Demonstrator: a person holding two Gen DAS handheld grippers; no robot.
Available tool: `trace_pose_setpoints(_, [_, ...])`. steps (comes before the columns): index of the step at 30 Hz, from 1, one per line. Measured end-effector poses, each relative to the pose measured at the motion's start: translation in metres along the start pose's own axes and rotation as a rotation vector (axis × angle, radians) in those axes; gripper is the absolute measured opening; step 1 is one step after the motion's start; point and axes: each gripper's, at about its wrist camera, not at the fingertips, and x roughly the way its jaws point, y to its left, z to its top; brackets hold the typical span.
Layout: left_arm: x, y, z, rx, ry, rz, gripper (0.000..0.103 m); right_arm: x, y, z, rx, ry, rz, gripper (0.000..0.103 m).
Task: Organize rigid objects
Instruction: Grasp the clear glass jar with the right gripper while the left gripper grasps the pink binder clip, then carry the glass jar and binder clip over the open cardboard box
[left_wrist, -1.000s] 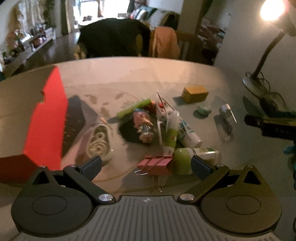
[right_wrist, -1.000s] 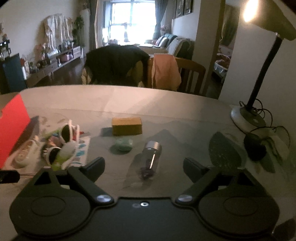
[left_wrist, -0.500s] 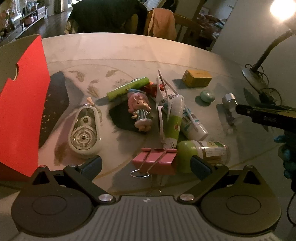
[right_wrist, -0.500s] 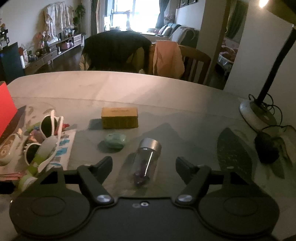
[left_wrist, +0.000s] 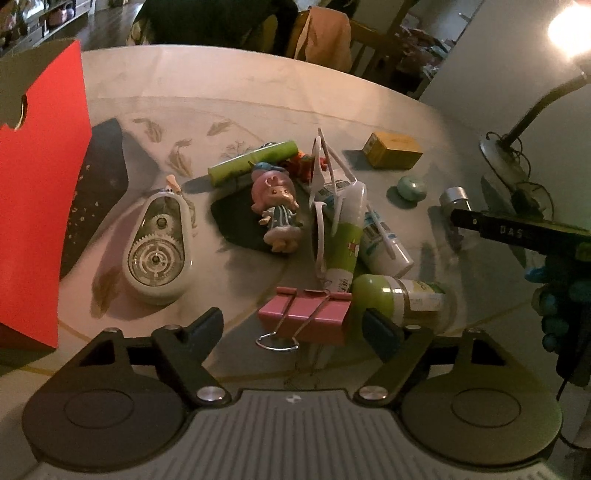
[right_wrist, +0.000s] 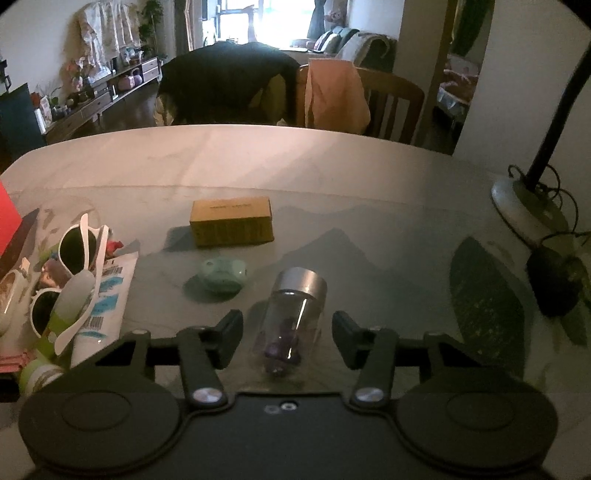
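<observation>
A pile of small objects lies on the table. In the left wrist view my left gripper (left_wrist: 295, 328) is open, its fingers either side of a pink binder clip (left_wrist: 304, 319). Beyond lie a green-capped jar (left_wrist: 402, 297), tubes (left_wrist: 345, 236), a pink-haired doll (left_wrist: 277, 212), white sunglasses (left_wrist: 325, 177), a green stick (left_wrist: 253, 162) and a correction tape dispenser (left_wrist: 157, 251). My right gripper (right_wrist: 288, 332) is open around a clear silver-capped vial (right_wrist: 291, 314), not touching it. A tan box (right_wrist: 232, 220) and a green pebble (right_wrist: 221, 275) lie behind it.
A red open box (left_wrist: 40, 184) stands at the left of the table. A desk lamp base (right_wrist: 524, 199) with cables and a black plug (right_wrist: 554, 284) sits at the right. Chairs with clothing (right_wrist: 332, 96) stand behind the far table edge.
Both grippers have moved forward and down. The left has closed in on the binder clip. The right fingers have narrowed around the vial, which now lies between them.
</observation>
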Motion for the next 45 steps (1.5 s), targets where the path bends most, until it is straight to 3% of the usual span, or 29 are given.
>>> trace_pose_setpoints(5, [0.005,0.004,0.001,-0.037,0.015,-0.031,0.068,0.003,-0.002,-0.001,0.011,0.013,0.008,0.042])
trace_pose_setpoints(8, [0.006,0.004,0.002,-0.043,0.019,-0.042,0.052,0.003,-0.004,-0.001,0.02,0.011,0.013,0.041])
trace_pose_setpoints(21, [-0.009,0.004,-0.002,-0.058,-0.002,0.016,0.052,-0.012,0.0,-0.002,0.041,-0.012,0.029,0.04])
trace_pose_setpoints(31, [-0.046,0.004,-0.008,-0.074,-0.035,0.035,0.052,-0.058,0.016,-0.008,0.036,-0.049,0.074,0.039])
trace_pose_setpoints(45, [-0.126,0.016,-0.012,-0.011,-0.115,0.027,0.052,-0.147,0.09,-0.001,-0.046,-0.175,0.135,0.037])
